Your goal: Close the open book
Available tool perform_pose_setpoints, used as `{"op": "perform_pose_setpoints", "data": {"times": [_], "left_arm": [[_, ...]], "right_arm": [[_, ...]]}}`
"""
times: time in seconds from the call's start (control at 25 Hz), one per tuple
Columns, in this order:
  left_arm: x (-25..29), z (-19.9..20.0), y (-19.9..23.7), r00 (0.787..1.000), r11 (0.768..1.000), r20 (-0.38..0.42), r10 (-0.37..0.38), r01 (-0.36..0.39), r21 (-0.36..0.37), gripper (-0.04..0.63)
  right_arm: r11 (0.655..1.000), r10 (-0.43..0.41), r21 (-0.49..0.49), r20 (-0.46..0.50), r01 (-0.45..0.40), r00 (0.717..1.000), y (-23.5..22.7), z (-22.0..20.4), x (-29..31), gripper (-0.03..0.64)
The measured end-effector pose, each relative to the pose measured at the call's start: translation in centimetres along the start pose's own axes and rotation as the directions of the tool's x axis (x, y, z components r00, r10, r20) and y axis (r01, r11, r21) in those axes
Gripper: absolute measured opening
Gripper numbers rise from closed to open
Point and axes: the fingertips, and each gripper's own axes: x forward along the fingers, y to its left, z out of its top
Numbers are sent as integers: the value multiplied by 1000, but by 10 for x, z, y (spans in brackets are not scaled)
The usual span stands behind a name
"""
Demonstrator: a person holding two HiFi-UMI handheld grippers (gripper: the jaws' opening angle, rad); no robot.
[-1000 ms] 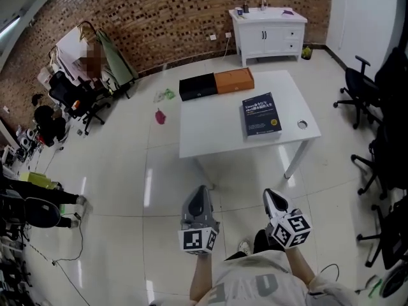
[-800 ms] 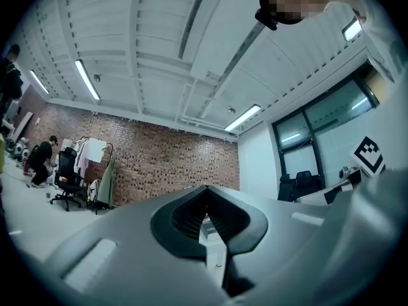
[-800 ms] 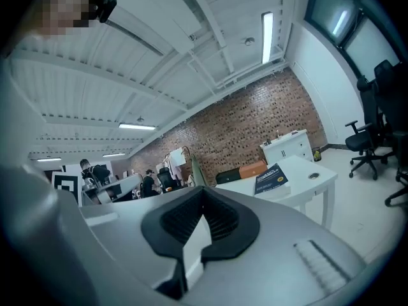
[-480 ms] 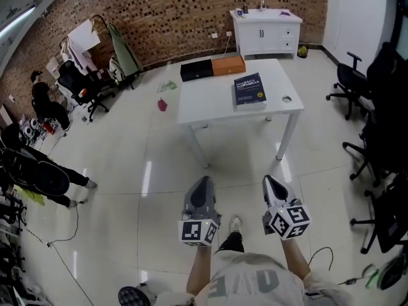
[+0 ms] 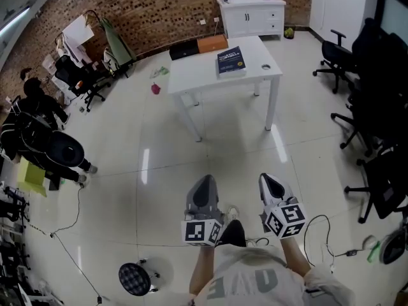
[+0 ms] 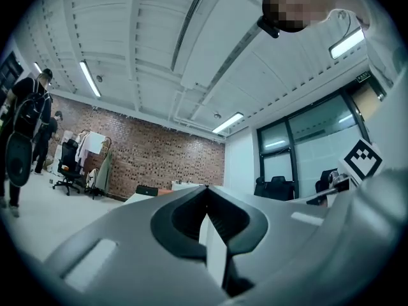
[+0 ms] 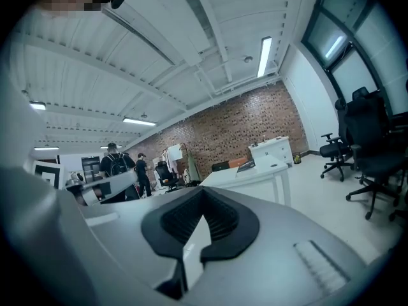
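A dark blue book [image 5: 231, 61] lies closed, cover up, on the white table [image 5: 203, 76] far off at the top of the head view. My left gripper [image 5: 205, 180] and right gripper [image 5: 268, 178] are held side by side over bare floor, well short of the table. Both point toward it. In the left gripper view the jaws [image 6: 205, 187] meet at their tips with nothing between them. The right gripper [image 7: 203, 189] is shut and empty in the same way. In the right gripper view the table [image 7: 260, 170] stands far ahead.
A black box [image 5: 183, 50] and an orange box [image 5: 212, 43] sit at the table's far edge, and a small round thing [image 5: 266, 67] lies near the book. A white cabinet [image 5: 250, 13] stands behind. Office chairs [image 5: 334, 55] line the right; people [image 5: 39, 146] stand left. A round stool [image 5: 135, 278] is near my feet.
The table with the book has drawn away toward the top of the head view and more floor shows in front of it. Both grippers stay shut, side by side.
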Motion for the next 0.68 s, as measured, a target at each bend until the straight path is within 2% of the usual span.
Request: {"op": "perform_pose_setpoints", "data": {"times": [0.28,0.48,0.68], "left_arm": [[-32,14,-2,999,1000,40,2,-1,-11,15],[-35,39,12,994,999,107,23,-18,-51,14],[-22,33,21,998,1000,62,2,-2,1,14]], "right_arm": [[999,20,-39,14,-19,1000,28,8,-22,3],[997,40,-60,19,-38,999,41,15,-11,3],[998,28,-60,23,-26,999,43,13,4,3]]}}
